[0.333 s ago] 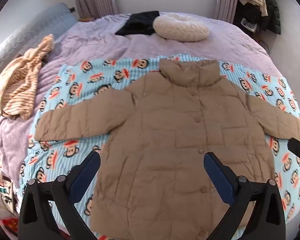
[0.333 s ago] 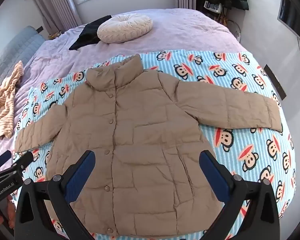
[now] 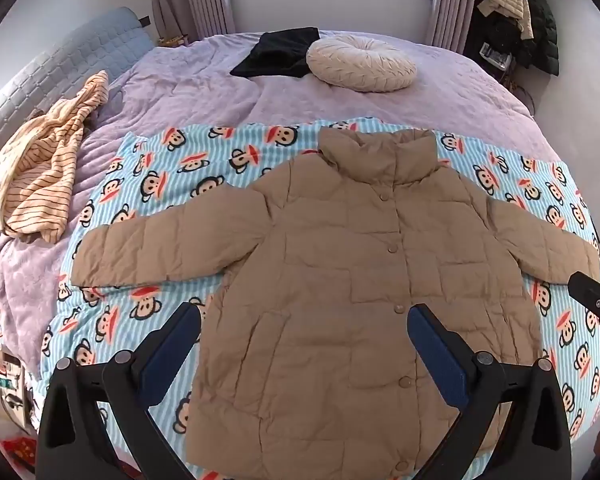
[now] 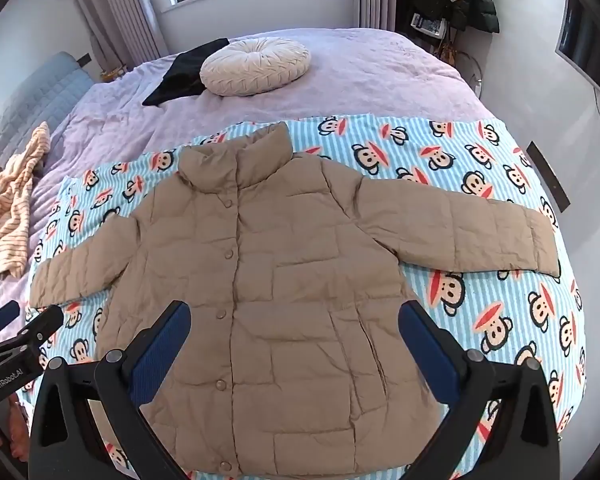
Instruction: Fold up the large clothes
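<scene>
A tan puffer jacket (image 3: pixel 340 272) lies flat, front up and buttoned, sleeves spread out, on a blue striped monkey-print blanket (image 3: pixel 160 184) on the bed. It also shows in the right wrist view (image 4: pixel 284 280). My left gripper (image 3: pixel 304 340) is open and empty, held above the jacket's lower left part. My right gripper (image 4: pixel 294 340) is open and empty, held above the jacket's lower right part. The right gripper's tip shows at the right edge of the left wrist view (image 3: pixel 596 304); the left gripper's tip shows at the left edge of the right wrist view (image 4: pixel 16 340).
A purple bedspread (image 3: pixel 380 108) covers the bed. A round cream cushion (image 3: pixel 360 64) and a black garment (image 3: pixel 280 52) lie at the far side. A striped yellow garment (image 3: pixel 44 168) lies at the left by the grey headboard (image 3: pixel 60 68). Coats (image 3: pixel 524 16) hang at the back right.
Both views have shifted very slightly. The jacket has not moved and both grippers stay open.
</scene>
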Available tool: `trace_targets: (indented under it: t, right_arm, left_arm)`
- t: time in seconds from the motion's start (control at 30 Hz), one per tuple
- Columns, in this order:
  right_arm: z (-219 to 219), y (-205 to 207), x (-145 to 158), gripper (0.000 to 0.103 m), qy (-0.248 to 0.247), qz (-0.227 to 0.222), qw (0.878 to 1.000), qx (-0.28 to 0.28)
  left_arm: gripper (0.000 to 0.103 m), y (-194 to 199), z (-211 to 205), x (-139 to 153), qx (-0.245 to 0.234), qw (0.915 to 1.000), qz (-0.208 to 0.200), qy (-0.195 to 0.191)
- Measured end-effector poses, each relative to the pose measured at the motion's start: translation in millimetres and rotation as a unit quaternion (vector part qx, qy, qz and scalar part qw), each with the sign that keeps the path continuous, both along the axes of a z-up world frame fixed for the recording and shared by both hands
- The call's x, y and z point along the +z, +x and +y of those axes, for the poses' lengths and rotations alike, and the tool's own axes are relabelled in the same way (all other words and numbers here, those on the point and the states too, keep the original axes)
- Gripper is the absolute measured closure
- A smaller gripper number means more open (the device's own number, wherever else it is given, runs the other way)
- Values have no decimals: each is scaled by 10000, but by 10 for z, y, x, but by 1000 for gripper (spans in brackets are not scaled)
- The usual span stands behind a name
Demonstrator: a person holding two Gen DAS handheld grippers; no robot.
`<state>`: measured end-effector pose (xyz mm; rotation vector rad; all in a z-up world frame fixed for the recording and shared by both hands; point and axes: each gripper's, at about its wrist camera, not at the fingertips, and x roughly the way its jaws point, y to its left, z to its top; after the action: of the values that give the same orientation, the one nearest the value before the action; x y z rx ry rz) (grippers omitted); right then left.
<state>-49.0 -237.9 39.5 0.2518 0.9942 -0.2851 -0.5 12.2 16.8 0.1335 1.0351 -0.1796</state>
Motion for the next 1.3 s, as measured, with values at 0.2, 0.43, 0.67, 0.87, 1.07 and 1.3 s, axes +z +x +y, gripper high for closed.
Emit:
trace_targets:
  t: [0.2, 0.43, 0.67, 0.87, 1.07, 1.3]
  right_arm:
    - [4, 81, 13, 0, 19, 99, 9999, -23]
    - [-23, 87, 8, 0, 35, 119, 9999, -33]
    - [-23, 78, 13, 0, 27, 103, 9999, -17]
    - [-32, 64, 16, 0, 24, 88, 10000, -11]
    - [-27, 72, 24, 0, 12, 83, 10000, -18]
    - [-34, 79, 30, 0, 13, 87, 10000, -13]
  left_arm:
    - [0, 104, -4, 40, 35, 9999, 103, -18]
    - [0, 87, -24, 43, 16, 9999, 126, -46]
    - [0, 57, -26, 38, 38, 9999, 124, -54]
    - [0, 47, -18, 45, 49, 9999, 122, -55]
    - [0, 35, 6, 50, 64, 9999, 130, -74]
    - [0, 32, 10, 54, 62, 9999, 130, -82]
